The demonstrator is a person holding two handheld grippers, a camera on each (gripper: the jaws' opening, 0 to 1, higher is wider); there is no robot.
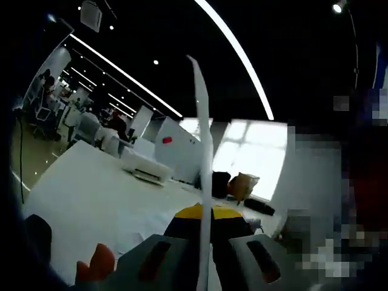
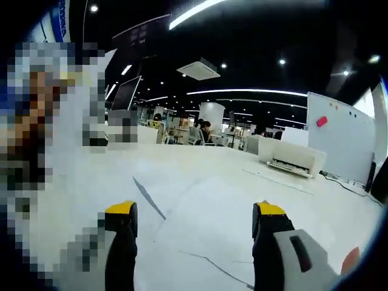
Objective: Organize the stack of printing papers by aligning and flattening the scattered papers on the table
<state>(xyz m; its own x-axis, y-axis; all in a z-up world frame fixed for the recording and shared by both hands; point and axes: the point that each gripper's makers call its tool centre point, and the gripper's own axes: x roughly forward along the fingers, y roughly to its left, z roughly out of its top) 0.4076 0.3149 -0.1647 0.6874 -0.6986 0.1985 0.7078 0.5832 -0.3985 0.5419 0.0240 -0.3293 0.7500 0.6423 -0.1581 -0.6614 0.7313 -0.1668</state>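
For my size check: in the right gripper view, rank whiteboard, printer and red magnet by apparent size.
1. whiteboard, largest.
2. printer, smaller, though it stands nearer the camera than the board, so only apparent size counts.
3. red magnet, smallest.

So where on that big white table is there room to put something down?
The widest bare stretch of table lies between the left gripper, shut on an upright sheet, and the white printer. Loose sheets cover the table ahead of the open right gripper. It is crowded by the brown bag.
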